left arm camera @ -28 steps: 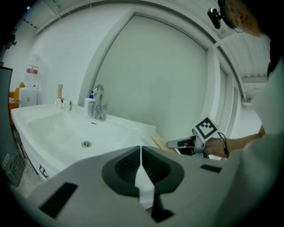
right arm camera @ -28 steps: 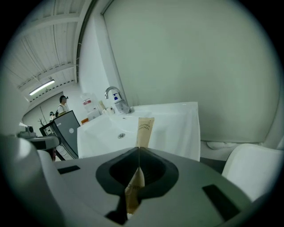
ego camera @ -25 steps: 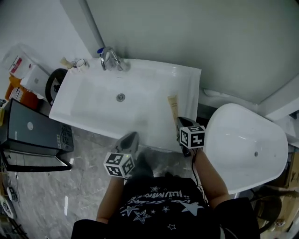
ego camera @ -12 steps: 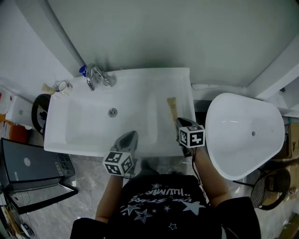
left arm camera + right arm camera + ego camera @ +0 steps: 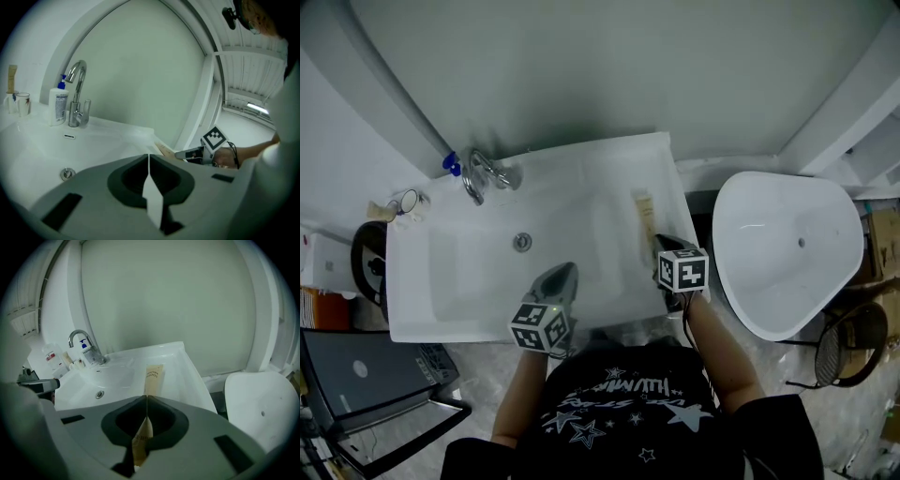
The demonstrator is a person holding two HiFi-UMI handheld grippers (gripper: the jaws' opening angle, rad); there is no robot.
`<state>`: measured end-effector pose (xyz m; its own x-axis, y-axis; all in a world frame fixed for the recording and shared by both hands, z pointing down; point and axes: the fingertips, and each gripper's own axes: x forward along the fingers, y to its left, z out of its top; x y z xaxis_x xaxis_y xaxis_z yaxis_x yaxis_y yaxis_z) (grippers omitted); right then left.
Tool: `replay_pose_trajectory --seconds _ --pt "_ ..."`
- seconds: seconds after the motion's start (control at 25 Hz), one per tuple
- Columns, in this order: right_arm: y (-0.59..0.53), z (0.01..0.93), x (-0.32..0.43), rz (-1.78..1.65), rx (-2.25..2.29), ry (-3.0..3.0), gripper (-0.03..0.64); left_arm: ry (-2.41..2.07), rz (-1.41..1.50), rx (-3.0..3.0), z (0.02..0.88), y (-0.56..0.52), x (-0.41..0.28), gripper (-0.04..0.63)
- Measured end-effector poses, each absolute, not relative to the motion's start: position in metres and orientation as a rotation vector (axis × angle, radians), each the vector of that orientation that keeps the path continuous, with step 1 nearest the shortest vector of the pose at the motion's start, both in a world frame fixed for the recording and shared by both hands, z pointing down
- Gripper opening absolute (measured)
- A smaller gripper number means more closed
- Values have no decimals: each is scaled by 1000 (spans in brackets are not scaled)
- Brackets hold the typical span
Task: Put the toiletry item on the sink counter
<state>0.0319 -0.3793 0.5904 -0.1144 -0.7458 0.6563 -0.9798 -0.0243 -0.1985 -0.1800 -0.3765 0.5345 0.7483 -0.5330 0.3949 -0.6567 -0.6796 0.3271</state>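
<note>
A flat beige toothbrush packet (image 5: 646,217) lies along the right rim of the white sink counter (image 5: 609,155), its far end pointing at the wall. My right gripper (image 5: 661,242) is at the packet's near end, shut on it. In the right gripper view the packet (image 5: 153,377) runs out ahead of the right gripper (image 5: 146,398), and a beige strip shows between the closed jaws. My left gripper (image 5: 569,269) hovers over the basin's front edge, shut and empty. In its own view the left gripper (image 5: 148,156) shows only a thin seam.
A chrome faucet (image 5: 483,173) stands at the back left with a blue-capped soap bottle (image 5: 58,105) beside it. A cup (image 5: 408,202) sits further left. A white oval fixture (image 5: 787,253) fills the right side. Dark boxes (image 5: 366,375) stand on the floor at lower left.
The head view has swung, so the sink sits turned and lower left in the picture. Both grippers and the packet keep their places relative to the sink.
</note>
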Motion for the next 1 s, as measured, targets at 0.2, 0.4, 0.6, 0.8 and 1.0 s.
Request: replay_pose_trajectory --seconds 0.2,0.4,0.6,0.8,1.0 --pt "-389 597 31 896 1856 -1829 20 -852 375 2508 538 -388 -187 23" --pt "-395 607 28 888 1861 -1768 20 -816 377 2509 542 -394 -193 23" --pt "-401 615 29 879 1846 -1731 20 -796 389 2507 548 -398 -195 23" --pt "-405 620 29 875 1833 -1719 20 -767 398 2507 553 -399 -192 23" --pt "-406 624 30 878 1809 -1716 20 -755 405 2509 555 -399 -188 23"
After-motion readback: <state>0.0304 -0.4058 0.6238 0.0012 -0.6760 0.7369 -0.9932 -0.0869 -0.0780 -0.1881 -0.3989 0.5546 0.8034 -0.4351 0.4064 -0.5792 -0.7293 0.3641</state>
